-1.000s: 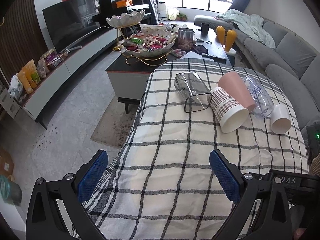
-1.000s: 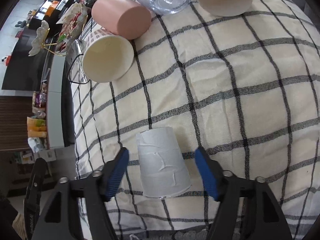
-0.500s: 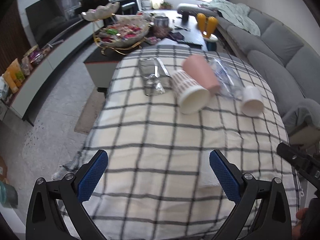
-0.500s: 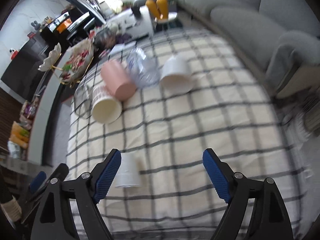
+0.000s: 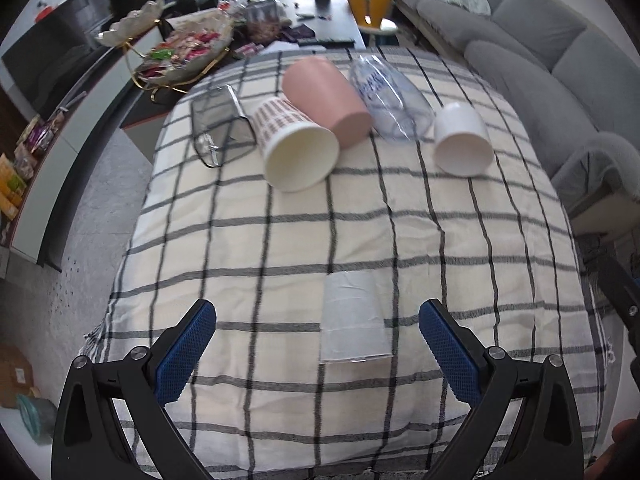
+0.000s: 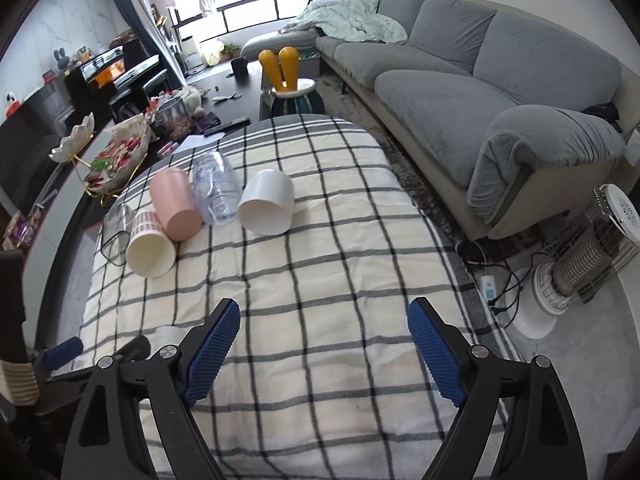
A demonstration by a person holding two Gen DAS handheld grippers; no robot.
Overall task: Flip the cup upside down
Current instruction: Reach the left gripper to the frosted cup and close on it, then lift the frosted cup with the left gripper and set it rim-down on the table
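A white paper cup [image 5: 354,318] stands upside down on the checked cloth [image 5: 280,248], between and just ahead of my open left gripper [image 5: 318,354]. In the right wrist view only its top [image 6: 168,334] shows, behind my left finger. My right gripper [image 6: 323,354] is open and empty, raised over the near part of the cloth. Several cups lie on their sides at the far end: a patterned paper cup [image 5: 296,146], a pink cup [image 5: 326,100], a clear plastic cup [image 5: 390,100], a white cup [image 5: 462,138] and a dark glass [image 5: 220,128].
A low dark table with a snack bowl [image 5: 184,54] and a yellow ornament [image 5: 370,4] stands beyond the cloth. A grey sofa [image 6: 480,92] runs along the right. A heater [image 6: 588,256] and cables lie on the floor at the right.
My right gripper has let go of the white paper cup, pulled back and risen. My left gripper has swung over so that the cup now stands between its fingers.
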